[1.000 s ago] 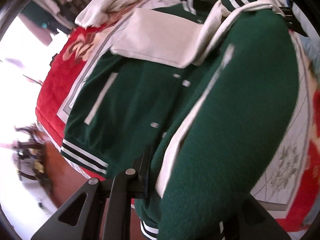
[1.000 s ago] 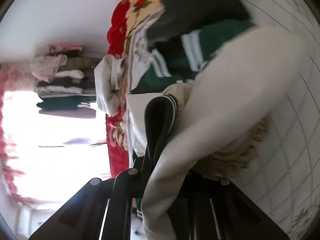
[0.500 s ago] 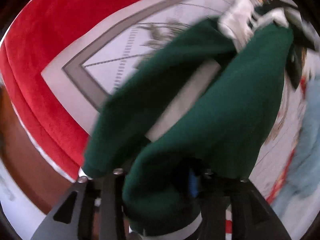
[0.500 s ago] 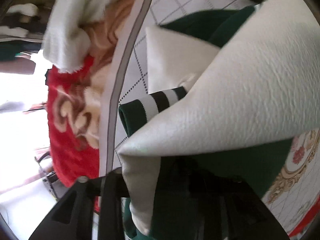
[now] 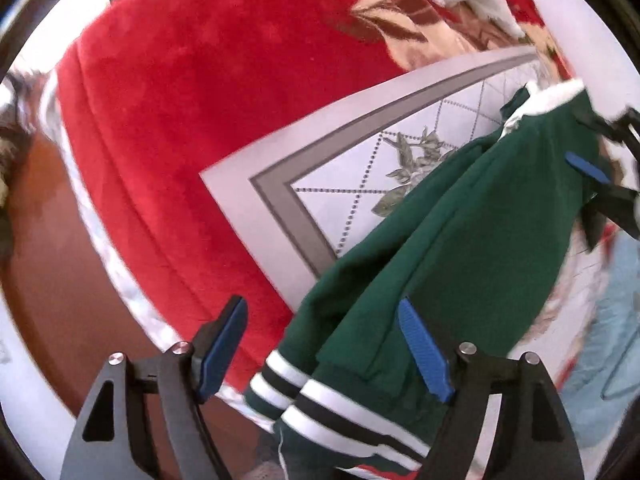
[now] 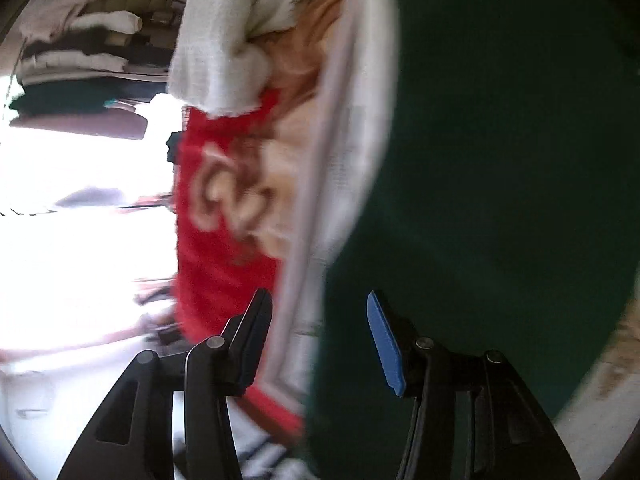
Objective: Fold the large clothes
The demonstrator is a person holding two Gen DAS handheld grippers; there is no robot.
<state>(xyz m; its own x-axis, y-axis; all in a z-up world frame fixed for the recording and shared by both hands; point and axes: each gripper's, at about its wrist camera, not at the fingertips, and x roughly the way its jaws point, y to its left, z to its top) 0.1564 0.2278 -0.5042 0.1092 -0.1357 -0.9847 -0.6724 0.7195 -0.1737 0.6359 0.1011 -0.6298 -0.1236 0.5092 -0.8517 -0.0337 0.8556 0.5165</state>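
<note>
A dark green varsity jacket with a white and black striped hem lies folded on the bed's patterned blanket. My left gripper points down over the hem end. Its jaws are opening, and the fabric lies loose beneath them with neither pad pressing on it. At the jacket's far end the right gripper shows its blue pad. In the right wrist view the jacket fills the right side. My right gripper is opening too, with the jacket's edge below the gap and not pinched.
The red floral blanket drapes over the bed edge above a brown floor. A white fluffy garment lies at the bed's far side. Folded clothes are stacked on a shelf beside a bright window. A light blue cloth lies at the right.
Both grippers swung the jacket across and lowered it onto the blanket. Their jaws, shut on the fabric a second ago, have parted and let it go.
</note>
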